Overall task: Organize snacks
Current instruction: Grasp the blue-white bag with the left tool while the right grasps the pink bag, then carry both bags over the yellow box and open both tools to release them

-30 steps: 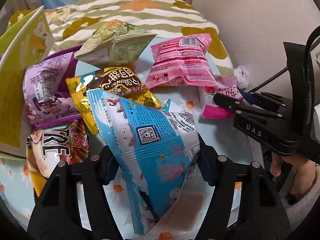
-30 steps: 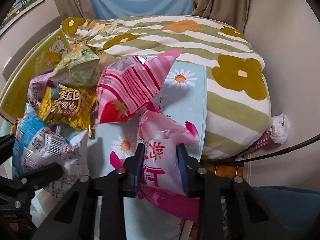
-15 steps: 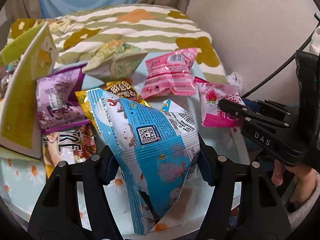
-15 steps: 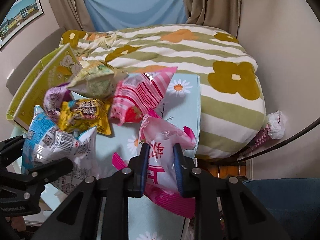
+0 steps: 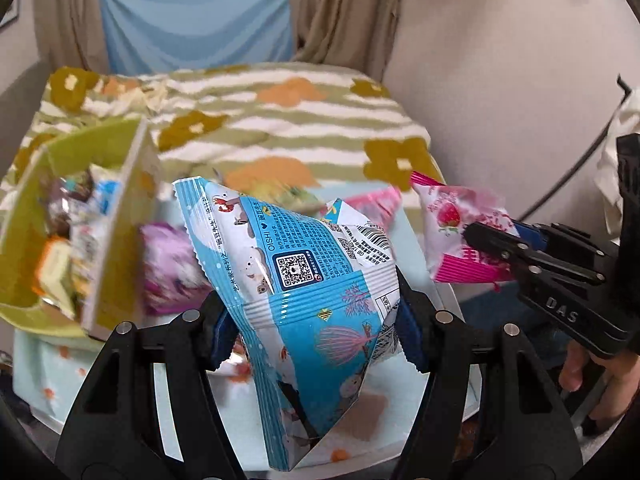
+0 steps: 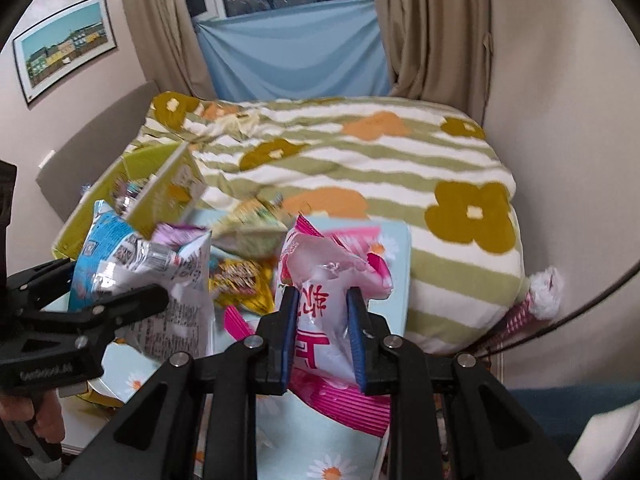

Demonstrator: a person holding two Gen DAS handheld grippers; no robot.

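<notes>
My left gripper (image 5: pixel 316 320) is shut on a blue and white snack bag (image 5: pixel 304 276) and holds it above the table; it also shows in the right wrist view (image 6: pixel 132 264). My right gripper (image 6: pixel 322 344) is shut on a pink strawberry snack bag (image 6: pixel 324 300), also lifted; that bag shows in the left wrist view (image 5: pixel 456 228) at the right. A yellow-green box (image 5: pixel 120 216) with several snacks inside stands open at the left. A purple bag (image 5: pixel 168 268), a yellow bag (image 6: pixel 240 284) and a pale green bag (image 6: pixel 252 224) lie on the table.
The table has a light blue daisy cloth (image 6: pixel 392 248). Behind it is a bed with a striped flower blanket (image 6: pixel 360 152). A wall runs close on the right (image 5: pixel 520 80). A black cable (image 6: pixel 580 304) hangs at the right.
Both grippers have risen with their bags, well above the pile. The view tilts up, so the box's inside and the curtains show now.
</notes>
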